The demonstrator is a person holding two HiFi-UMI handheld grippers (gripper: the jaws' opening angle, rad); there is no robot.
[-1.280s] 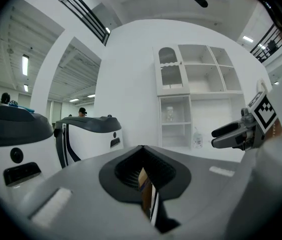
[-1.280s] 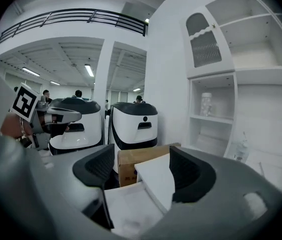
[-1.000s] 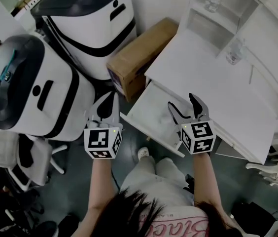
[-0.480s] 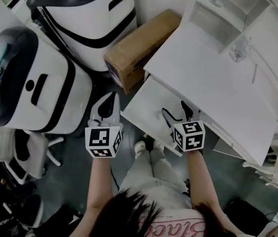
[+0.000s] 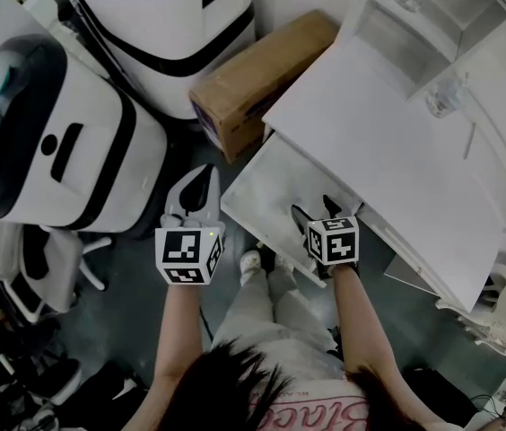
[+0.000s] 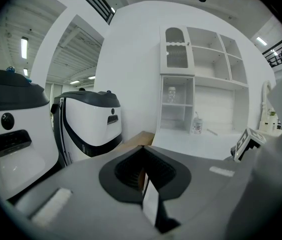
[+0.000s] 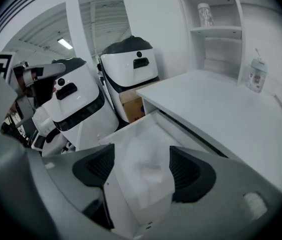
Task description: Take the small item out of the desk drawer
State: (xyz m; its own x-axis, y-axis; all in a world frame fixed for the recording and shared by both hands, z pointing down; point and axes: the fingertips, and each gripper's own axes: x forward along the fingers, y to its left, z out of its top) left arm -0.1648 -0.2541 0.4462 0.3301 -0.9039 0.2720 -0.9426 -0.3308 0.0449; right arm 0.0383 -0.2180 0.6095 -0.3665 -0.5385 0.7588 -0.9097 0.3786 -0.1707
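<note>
Left gripper (image 5: 202, 176): held over the floor beside the drawer's left corner, apart from it. Its own view (image 6: 143, 156) showed the jaws pressed together with nothing between them.
Right gripper (image 5: 314, 210): positioned over the drawer's near end. Its own view (image 7: 142, 159) showed the jaws spread apart and grasping nothing.
Drawer (image 5: 266, 180): white, pulled out from under the desk (image 5: 396, 151). The head view showed only a pale interior.
Small item (image 7: 151, 170): a pale, blurred object on the drawer floor, framed between the right jaws. It appeared only in the right gripper view, and contact with the jaws could not be judged.
Bottle (image 7: 254, 77): upright at the back of the desk, and also visible in the head view (image 5: 446, 92).
Shelf unit (image 6: 201, 84): its front was shown by the left gripper view.
Cardboard box (image 5: 262, 79): on the floor, against the desk's left end.
White machines (image 5: 56, 142): beside the box.
</note>
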